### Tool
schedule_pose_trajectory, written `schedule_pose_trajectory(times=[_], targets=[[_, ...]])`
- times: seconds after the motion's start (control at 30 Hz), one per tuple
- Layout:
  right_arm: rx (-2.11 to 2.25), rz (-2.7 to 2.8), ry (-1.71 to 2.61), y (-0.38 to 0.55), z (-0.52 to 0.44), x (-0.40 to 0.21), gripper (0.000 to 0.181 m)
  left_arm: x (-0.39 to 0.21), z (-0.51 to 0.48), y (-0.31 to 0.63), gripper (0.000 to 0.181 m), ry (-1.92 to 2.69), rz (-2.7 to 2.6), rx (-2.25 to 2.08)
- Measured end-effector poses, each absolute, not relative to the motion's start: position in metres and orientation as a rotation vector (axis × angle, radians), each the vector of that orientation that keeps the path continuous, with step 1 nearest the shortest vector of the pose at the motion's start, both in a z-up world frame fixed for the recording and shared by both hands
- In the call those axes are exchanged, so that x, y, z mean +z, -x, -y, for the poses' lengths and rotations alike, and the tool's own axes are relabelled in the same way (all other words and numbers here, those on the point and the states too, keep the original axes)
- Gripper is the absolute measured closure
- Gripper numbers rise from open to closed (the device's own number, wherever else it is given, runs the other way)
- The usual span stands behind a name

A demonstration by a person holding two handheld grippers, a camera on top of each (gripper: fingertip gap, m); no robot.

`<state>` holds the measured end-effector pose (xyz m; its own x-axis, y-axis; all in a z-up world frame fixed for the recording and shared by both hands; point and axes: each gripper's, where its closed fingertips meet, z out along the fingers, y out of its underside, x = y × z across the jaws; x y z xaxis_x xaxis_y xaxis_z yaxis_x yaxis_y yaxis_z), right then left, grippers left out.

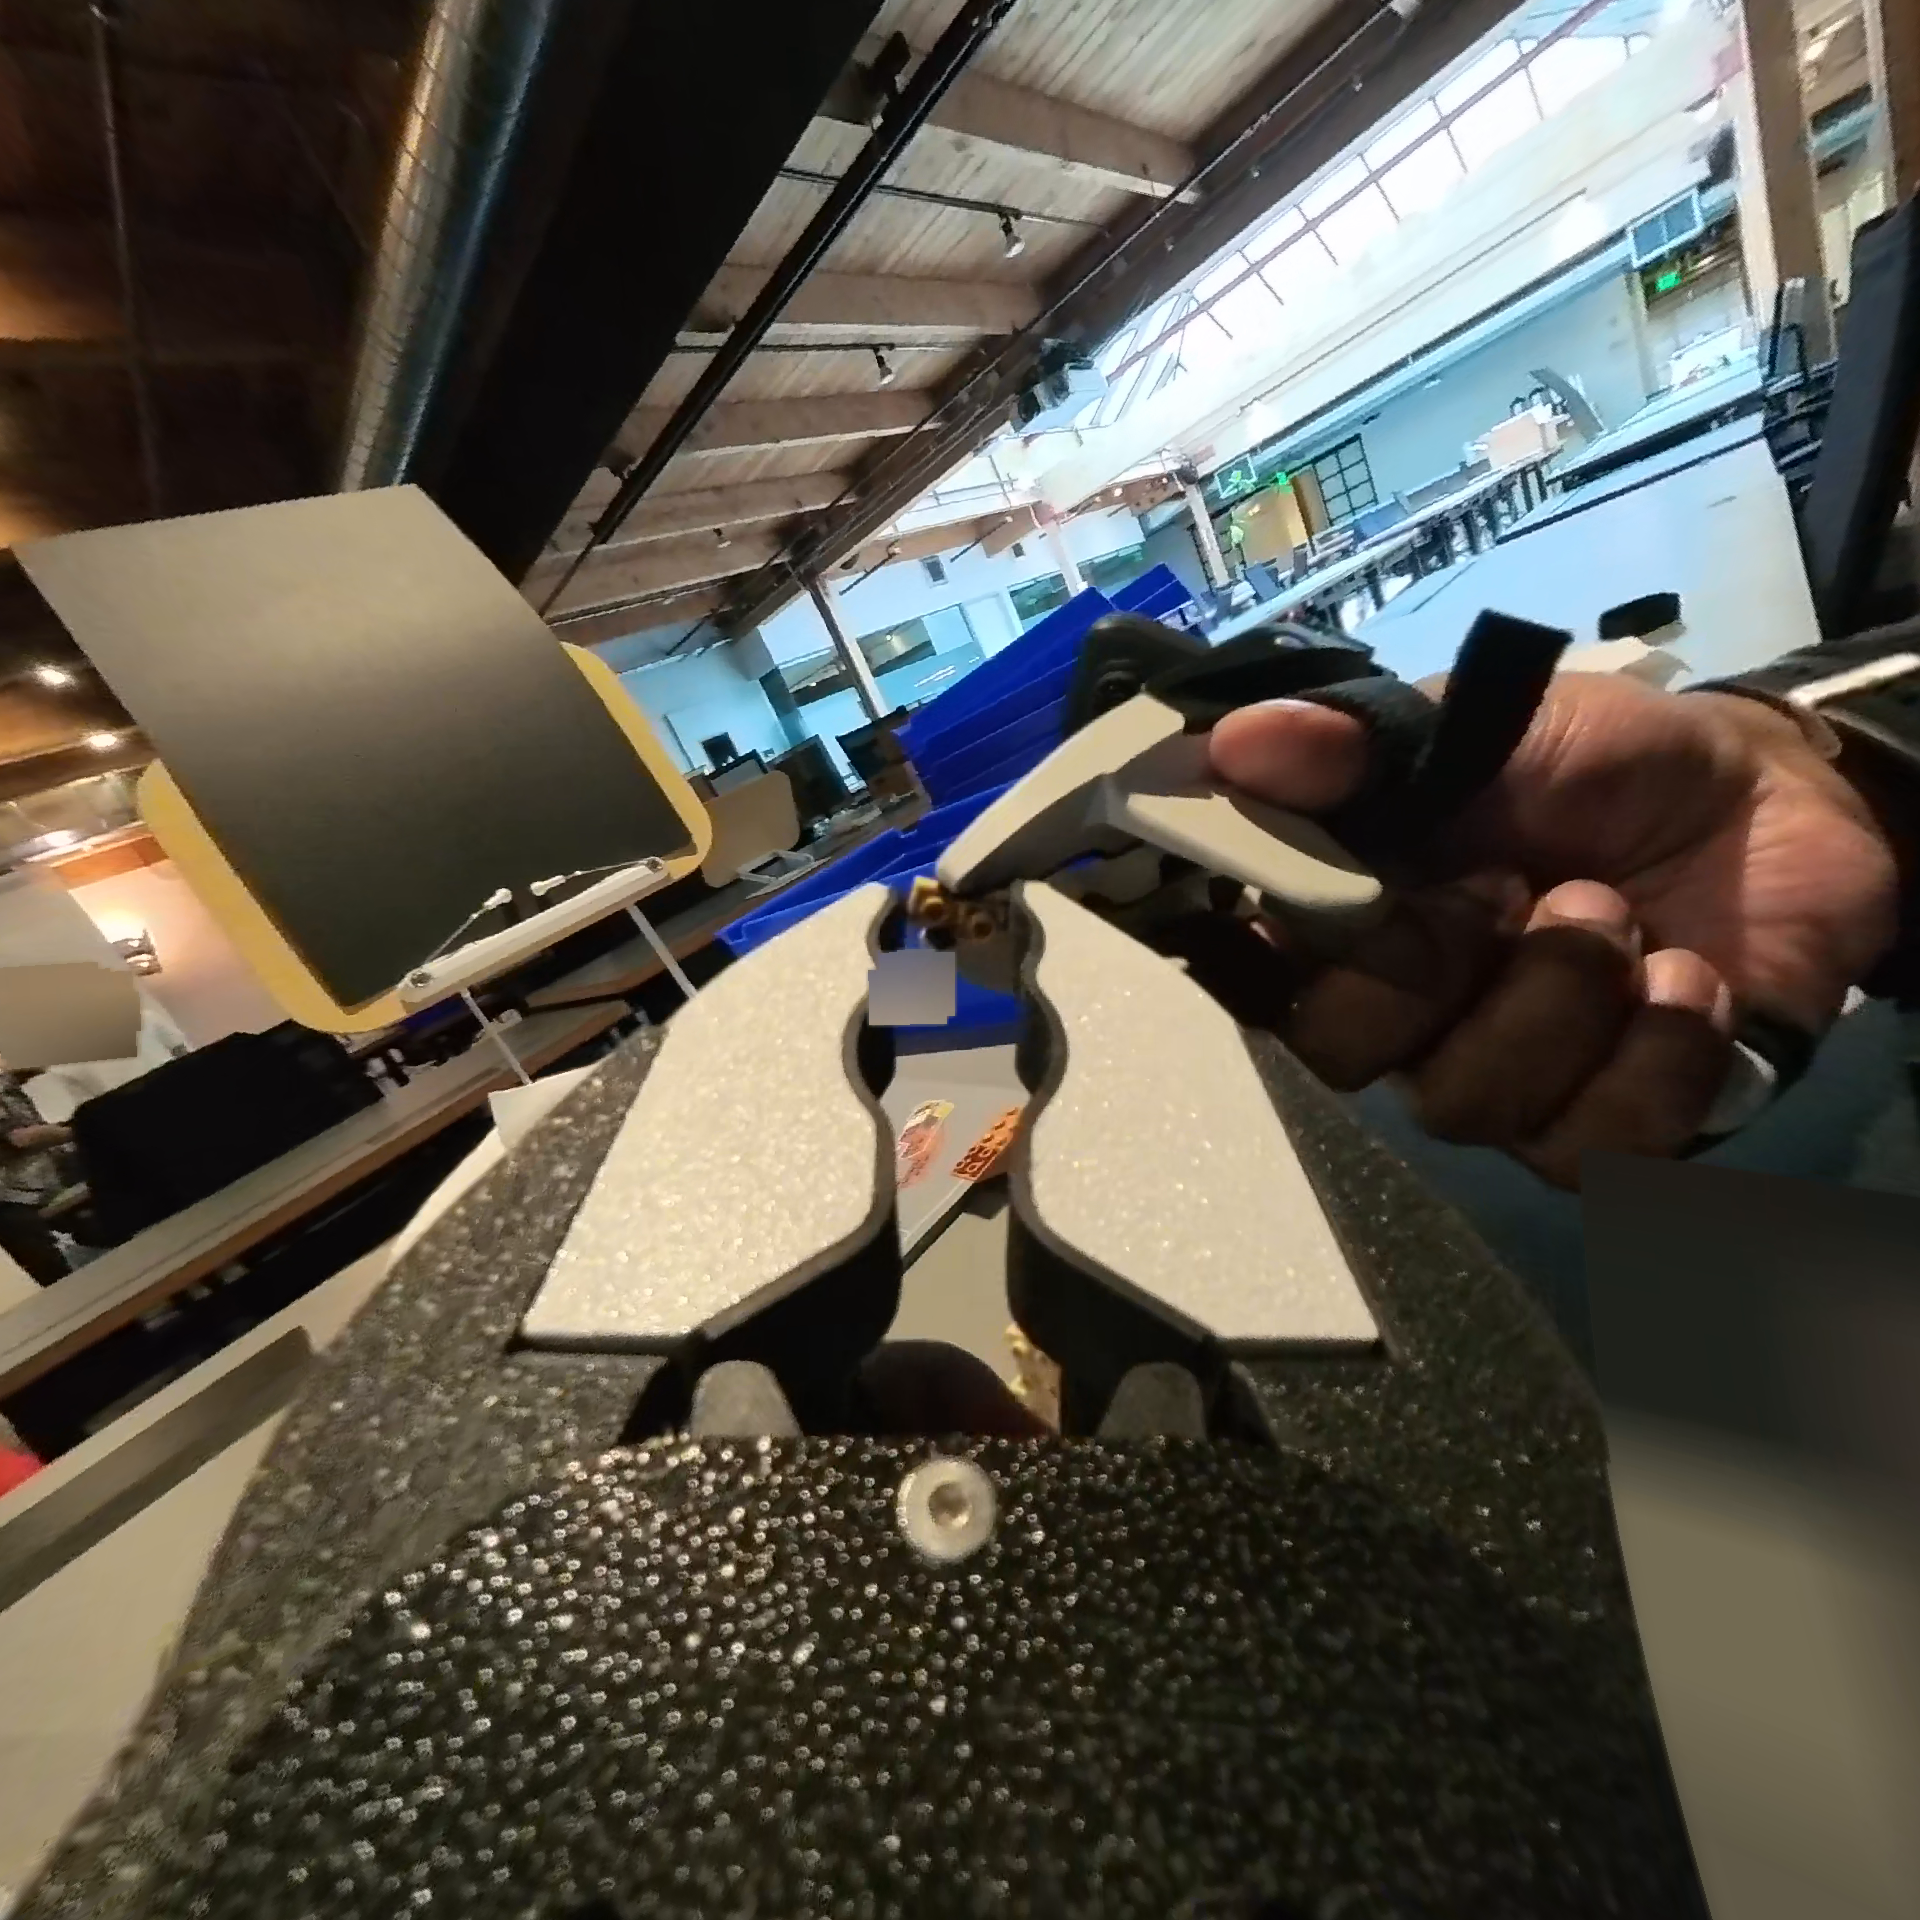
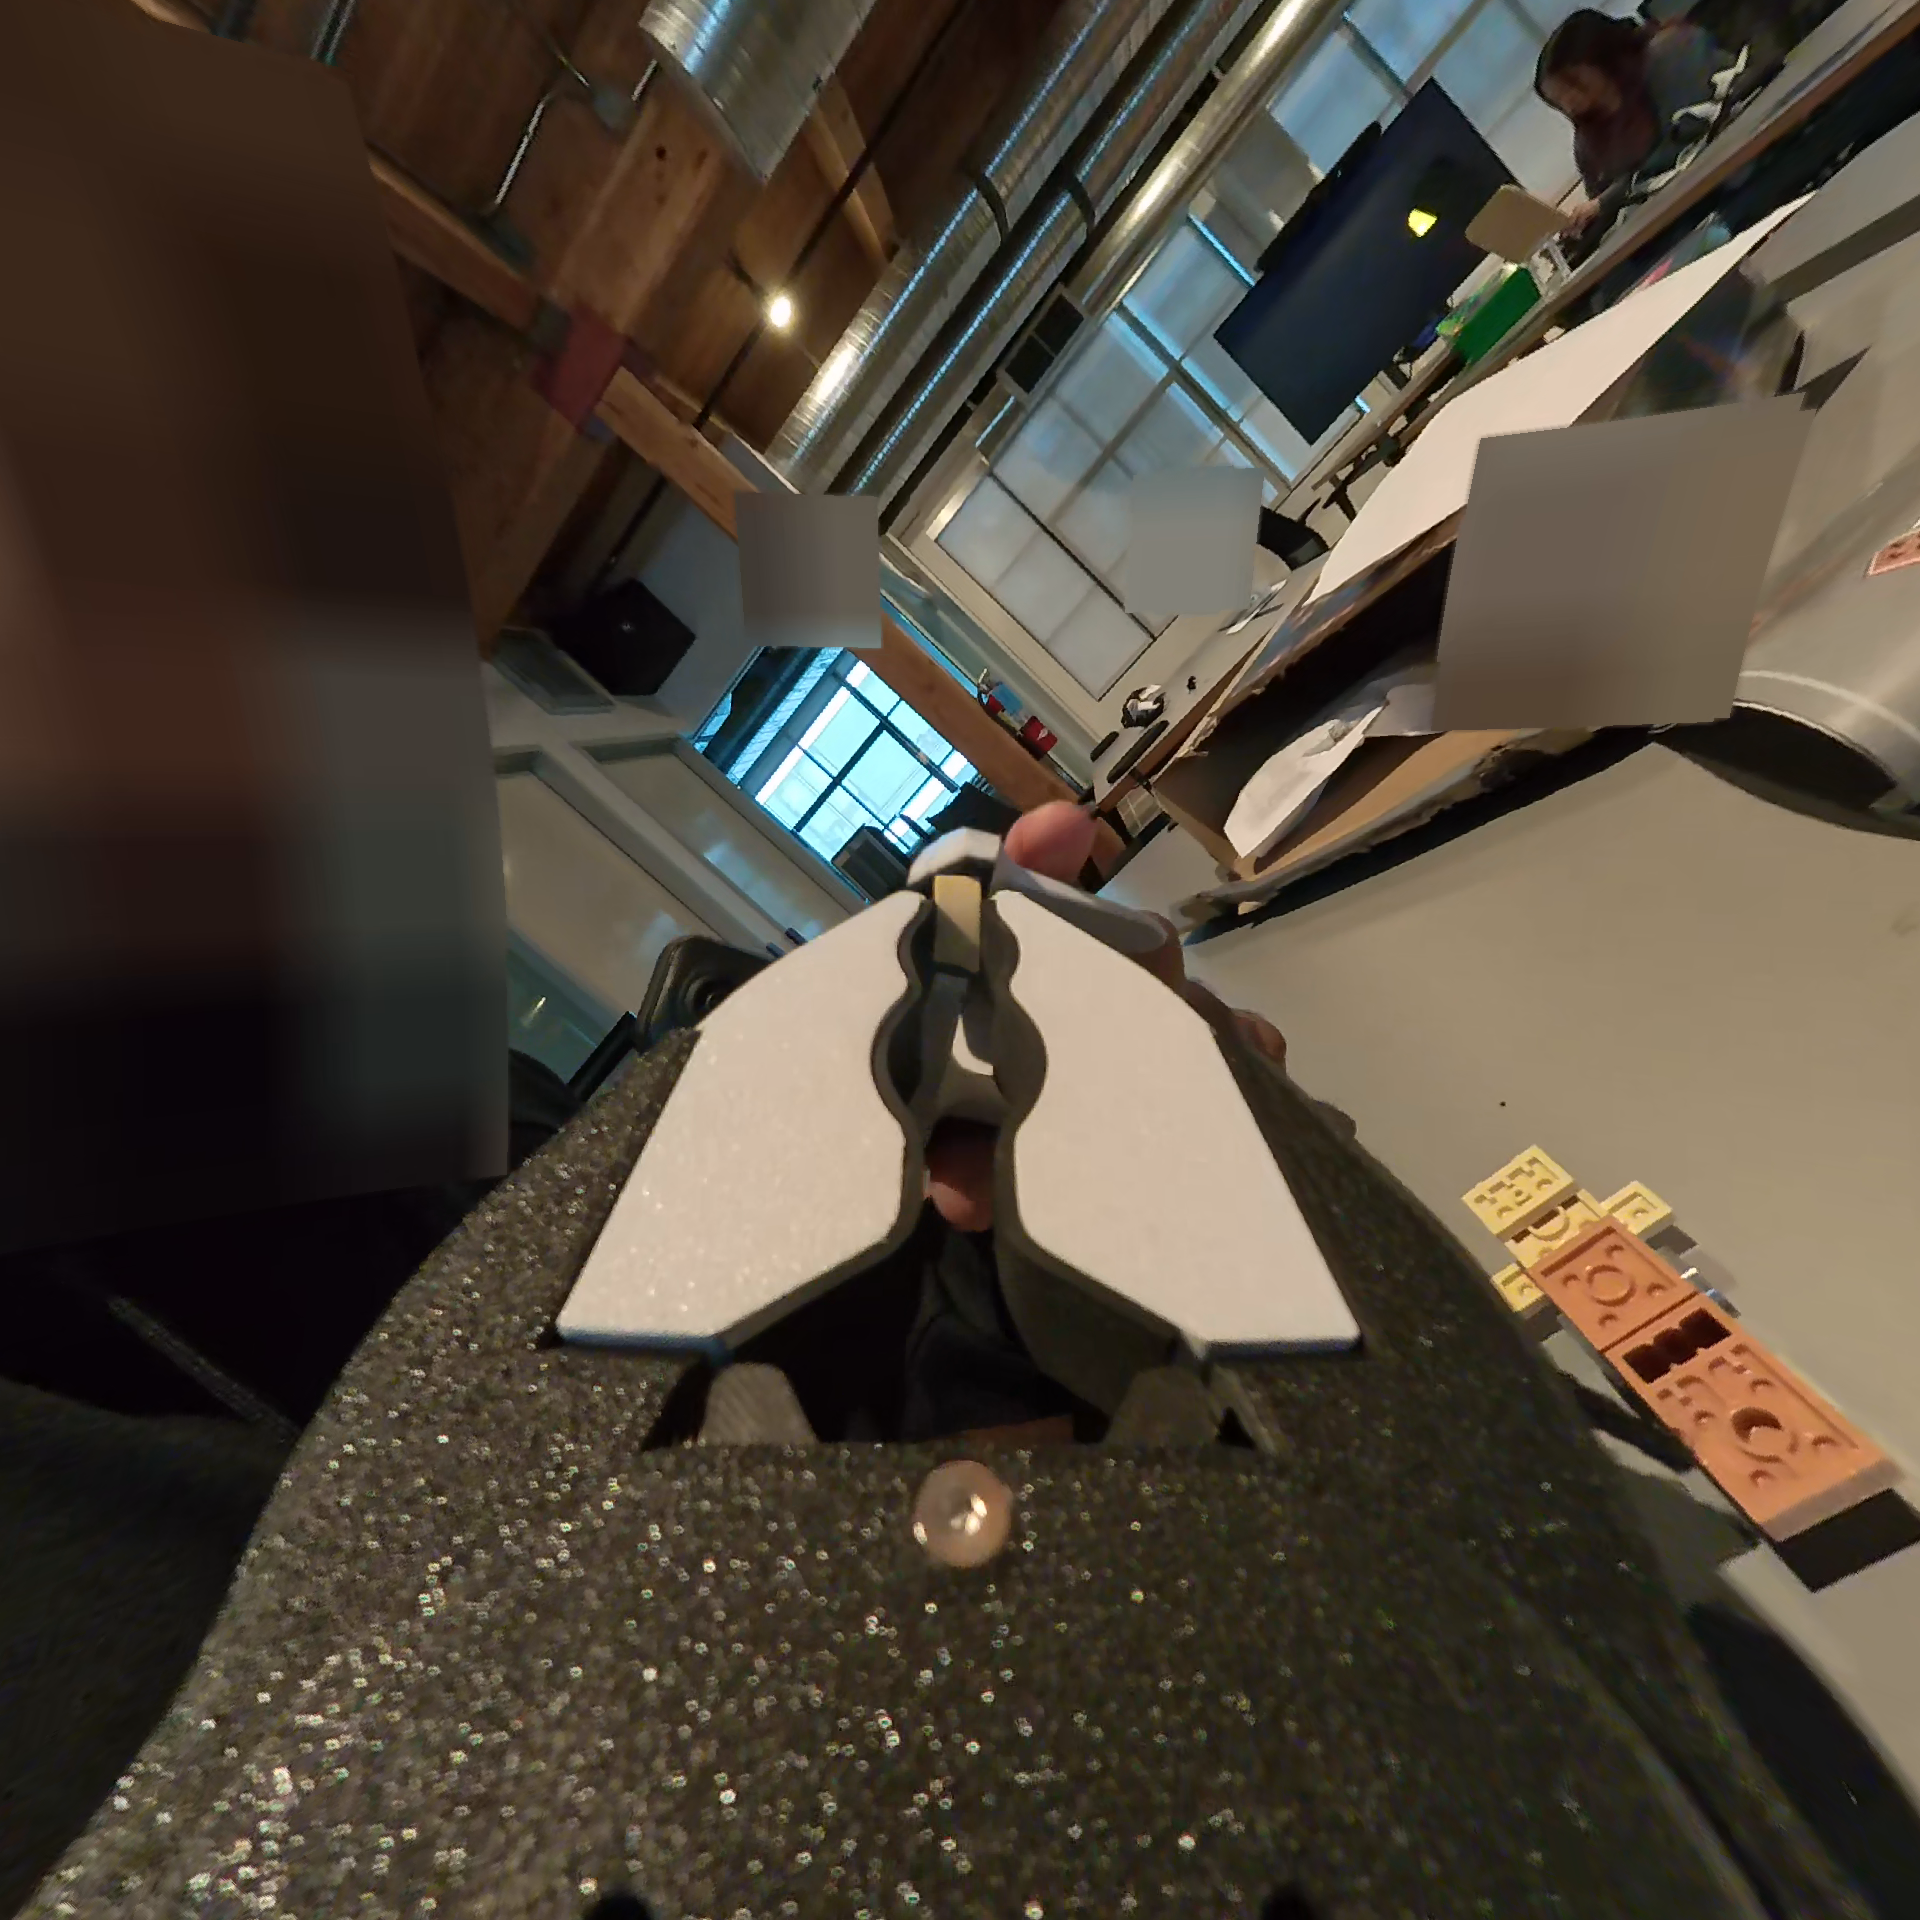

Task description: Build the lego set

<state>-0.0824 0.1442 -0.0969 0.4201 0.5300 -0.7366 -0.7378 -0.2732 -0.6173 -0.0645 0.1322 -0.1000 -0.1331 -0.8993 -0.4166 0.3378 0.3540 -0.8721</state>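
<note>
Grey bench below, assembly resting. Left tongs and right tongs both pinching tan piece mid-air. Risk: misaligned squeeze ejects piece.

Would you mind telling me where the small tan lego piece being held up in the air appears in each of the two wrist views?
Left wrist view: the small tan lego piece sits just above centre, between the left gripper fingertips, with the right gripper tip touching it.
Right wrist view: it is at centre, pinched at the right gripper tips.
Shared landmark: the grey tabletop, seen low between the fingers in the left view.
</note>
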Motion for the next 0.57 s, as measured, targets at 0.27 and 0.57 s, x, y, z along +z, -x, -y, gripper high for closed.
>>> schedule_pose_trajectory(times=[0.27, 0.57], targets=[[1.194, -0.164, 1.447, 0.0775, -0.1417, -0.1000, 0.173, -0.1022, -0.1312, 0.0647, 0.164, 0.558, -1.302, -1.125], [0.999, 0.007, 1.595, 0.0734, -0.1350, -0.1030, 0.168, -0.1019, -0.1346, 0.0669, 0.164, 0.562, -1.296, -1.121]])
